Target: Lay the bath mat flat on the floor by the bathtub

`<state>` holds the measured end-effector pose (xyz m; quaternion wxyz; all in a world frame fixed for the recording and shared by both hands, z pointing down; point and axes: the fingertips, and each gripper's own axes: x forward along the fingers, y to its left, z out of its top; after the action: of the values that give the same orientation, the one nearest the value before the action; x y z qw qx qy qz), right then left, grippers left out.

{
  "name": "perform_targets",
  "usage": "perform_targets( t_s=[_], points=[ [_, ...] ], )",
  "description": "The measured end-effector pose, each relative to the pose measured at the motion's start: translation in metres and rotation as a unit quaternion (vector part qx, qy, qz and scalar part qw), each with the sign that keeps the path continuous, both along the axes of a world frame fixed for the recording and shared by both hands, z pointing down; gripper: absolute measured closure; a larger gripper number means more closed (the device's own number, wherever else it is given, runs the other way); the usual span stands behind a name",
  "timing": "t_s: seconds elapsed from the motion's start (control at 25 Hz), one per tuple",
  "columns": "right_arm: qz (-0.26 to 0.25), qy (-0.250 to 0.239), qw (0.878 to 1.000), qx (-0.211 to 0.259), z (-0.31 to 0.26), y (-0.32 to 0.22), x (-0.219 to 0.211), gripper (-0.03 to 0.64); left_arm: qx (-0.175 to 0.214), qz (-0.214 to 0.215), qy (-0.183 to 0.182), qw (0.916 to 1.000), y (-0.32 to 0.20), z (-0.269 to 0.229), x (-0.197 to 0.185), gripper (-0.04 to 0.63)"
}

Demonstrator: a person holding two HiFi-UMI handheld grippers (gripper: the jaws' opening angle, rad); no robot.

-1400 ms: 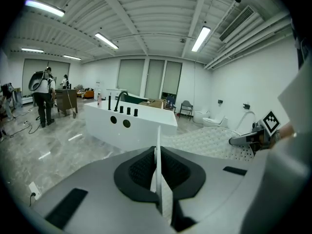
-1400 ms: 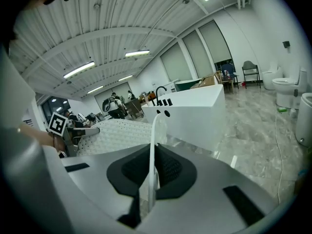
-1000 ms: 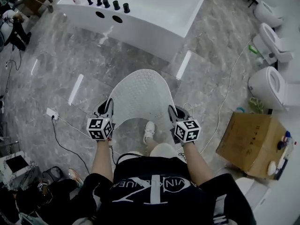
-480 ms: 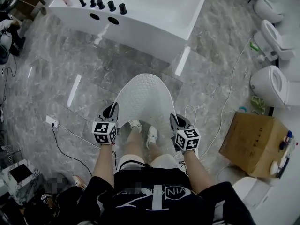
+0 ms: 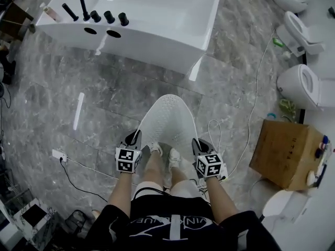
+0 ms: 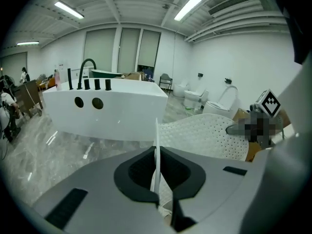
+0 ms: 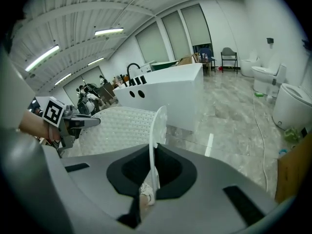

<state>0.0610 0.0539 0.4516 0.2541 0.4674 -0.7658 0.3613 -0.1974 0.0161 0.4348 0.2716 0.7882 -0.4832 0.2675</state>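
Lengthwise, bath mat (image 5: 166, 120) toward bathtub (image 5: 152, 48).

A large open hall set up as a bathroom display or mock-up is shown. A freestanding white bathtub (image 5: 157, 20) is placed out in the middle of a wide grey marble-patterned floor (image 5: 104, 93), and several toilets (image 5: 301, 85) are lined up along one side. Strip lights (image 6: 68, 9) and an air vent (image 6: 234, 3) are mounted on a high panelled ceiling. A cardboard box (image 5: 285, 153), loose cables (image 5: 255, 101) and a chair (image 7: 228, 56) are scattered about.
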Motion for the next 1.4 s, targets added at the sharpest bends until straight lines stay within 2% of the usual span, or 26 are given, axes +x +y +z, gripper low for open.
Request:
perform_targets(
  t_s=[0.24, 0.44, 0.64, 1.0, 1.2, 1.4],
  points=[
    [0.020, 0.008, 1.000, -0.020, 0.036, -0.013, -0.010, 0.589, -0.022, 0.019, 0.007, 0.9996, -0.026, 0.041, -0.009, 0.571],
    [0.039, 0.005, 0.999, -0.023, 0.078, -0.029, -0.014, 0.589, -0.020, 0.022, 0.011, 0.9995, -0.054, 0.083, -0.016, 0.571],
    [0.043, -0.015, 0.999, -0.024, 0.123, -0.050, -0.034, 0.589, -0.018, 0.023, -0.004, 0.9996, -0.086, 0.128, -0.030, 0.571],
    [0.008, -0.054, 0.998, -0.015, 0.178, -0.076, -0.048, 0.589, 0.000, -0.006, -0.024, 0.9997, -0.118, 0.184, -0.044, 0.571],
    [-0.009, -0.091, 0.995, -0.041, 0.220, -0.087, -0.039, 0.589, 0.008, -0.033, -0.028, 0.9990, -0.136, 0.217, -0.061, 0.571],
    [-0.066, -0.076, 0.995, -0.019, 0.286, -0.117, -0.030, 0.589, 0.042, -0.001, -0.053, 0.9977, -0.169, 0.279, -0.057, 0.571]
  ],
)
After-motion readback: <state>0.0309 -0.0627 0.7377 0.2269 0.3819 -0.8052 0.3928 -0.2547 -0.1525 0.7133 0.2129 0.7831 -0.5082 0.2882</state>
